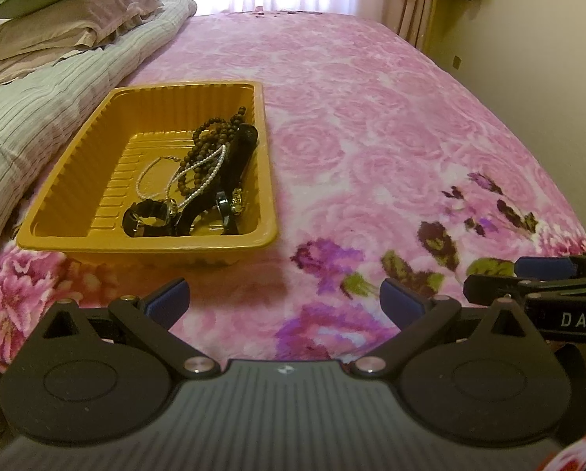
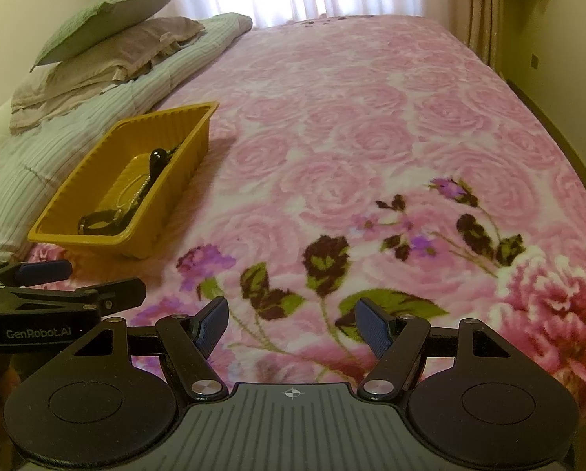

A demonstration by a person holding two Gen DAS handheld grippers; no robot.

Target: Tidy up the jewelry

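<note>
A yellow plastic tray (image 1: 73, 180) (image 2: 77, 180) rests on the pink floral bedspread. Inside it lie a dark bead necklace (image 1: 210, 137), a pearl strand (image 1: 198, 180), a black watch (image 1: 147, 218) and a black glossy stand (image 1: 238, 149). In the right wrist view only the stand's top (image 2: 159, 157) and part of the watch (image 2: 96, 221) show over the tray wall. My left gripper (image 1: 283, 298) is open just in front of the tray, nothing between its blue pads. To its right, my right gripper (image 2: 291, 325) is open and holds nothing.
Folded striped quilt (image 1: 37, 117) and stacked pillows (image 2: 112, 39) sit left of the tray. The bedspread (image 1: 371, 117) stretches far toward curtains and a bright window. The bed's right edge (image 2: 567, 149) drops beside a wall. Each gripper shows at the other view's edge.
</note>
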